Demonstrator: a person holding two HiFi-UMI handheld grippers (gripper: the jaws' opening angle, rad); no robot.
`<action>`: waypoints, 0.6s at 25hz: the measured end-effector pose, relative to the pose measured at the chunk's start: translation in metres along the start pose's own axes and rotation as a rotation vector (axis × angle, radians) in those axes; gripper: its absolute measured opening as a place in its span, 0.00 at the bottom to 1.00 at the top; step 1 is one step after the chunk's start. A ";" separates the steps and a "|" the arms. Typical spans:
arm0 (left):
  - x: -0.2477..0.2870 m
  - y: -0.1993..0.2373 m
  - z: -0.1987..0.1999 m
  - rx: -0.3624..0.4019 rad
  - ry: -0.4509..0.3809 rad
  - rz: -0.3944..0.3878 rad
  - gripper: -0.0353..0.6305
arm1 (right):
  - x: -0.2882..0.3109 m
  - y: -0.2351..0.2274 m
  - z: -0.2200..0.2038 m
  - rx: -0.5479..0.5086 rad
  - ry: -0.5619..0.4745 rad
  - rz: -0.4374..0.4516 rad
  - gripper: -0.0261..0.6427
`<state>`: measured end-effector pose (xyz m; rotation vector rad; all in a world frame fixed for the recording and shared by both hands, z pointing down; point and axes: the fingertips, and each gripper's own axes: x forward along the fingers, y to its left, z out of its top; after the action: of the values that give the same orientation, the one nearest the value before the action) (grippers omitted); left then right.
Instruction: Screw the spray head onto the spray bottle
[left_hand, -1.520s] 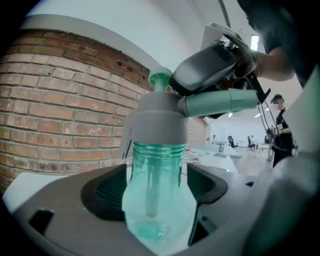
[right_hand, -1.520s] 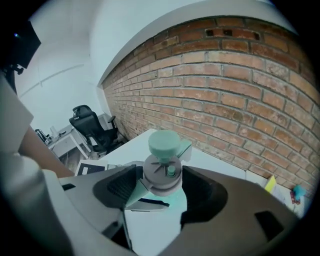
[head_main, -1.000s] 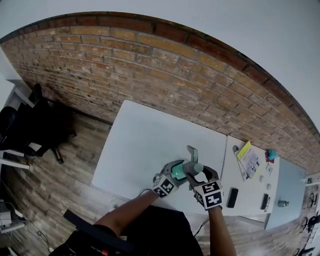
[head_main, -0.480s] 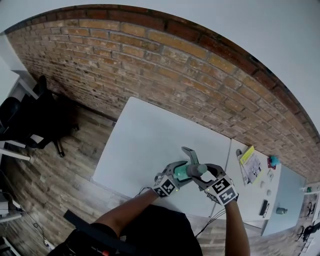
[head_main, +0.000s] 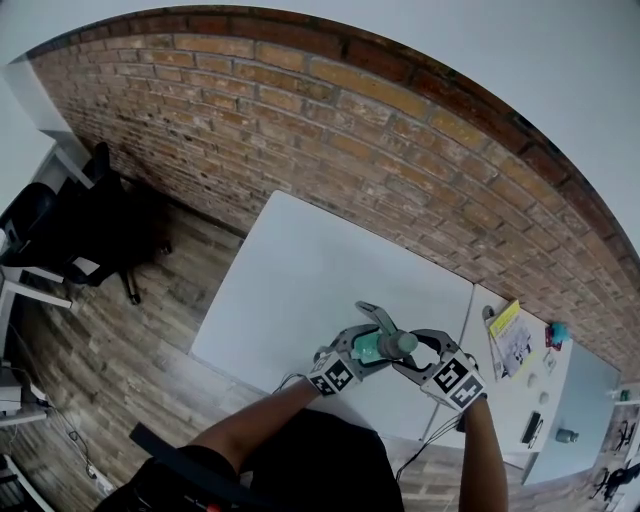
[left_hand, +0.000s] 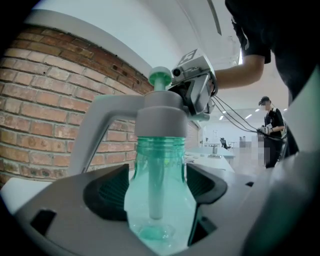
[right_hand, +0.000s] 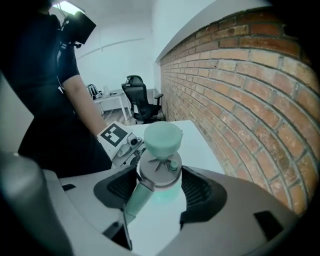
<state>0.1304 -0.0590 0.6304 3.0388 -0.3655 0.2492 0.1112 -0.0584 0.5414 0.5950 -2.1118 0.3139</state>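
A translucent teal spray bottle (head_main: 366, 347) is held off the white table (head_main: 300, 270), lying roughly level between both grippers. My left gripper (head_main: 352, 350) is shut on the bottle's body (left_hand: 160, 175), with a dark pad against each side (left_hand: 105, 195). A grey spray head (left_hand: 160, 112) sits on the neck, and its long trigger (head_main: 376, 316) sticks out towards the wall. My right gripper (head_main: 420, 350) comes in from the right, shut on the head's round grey collar (right_hand: 160, 170). In the right gripper view the trigger (right_hand: 136, 200) runs to the lower left and the bottle (right_hand: 162, 137) extends away beyond the collar.
A brick wall (head_main: 330, 130) runs behind the table. A black office chair (head_main: 90, 215) stands at the left on the wood floor. A second table (head_main: 510, 375) at the right carries a yellow booklet (head_main: 510, 330), a phone and small items. A person stands far off (left_hand: 272, 130).
My right gripper has rolled about the bottle's axis with the spray head in it; its marker cube swung from below the bottle out to the right. The trigger now leans further left. The left gripper held still.
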 end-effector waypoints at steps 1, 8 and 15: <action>0.000 0.000 -0.001 0.003 0.000 0.000 0.58 | -0.003 0.000 0.002 0.017 0.008 -0.013 0.43; -0.001 0.001 0.002 0.004 -0.009 0.008 0.58 | -0.017 -0.005 0.030 0.234 -0.031 -0.120 0.43; 0.000 0.001 -0.002 0.008 -0.002 0.008 0.58 | -0.009 -0.015 0.020 0.429 -0.002 -0.274 0.43</action>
<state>0.1296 -0.0593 0.6328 3.0460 -0.3779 0.2490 0.1097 -0.0774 0.5232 1.1222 -1.9406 0.6155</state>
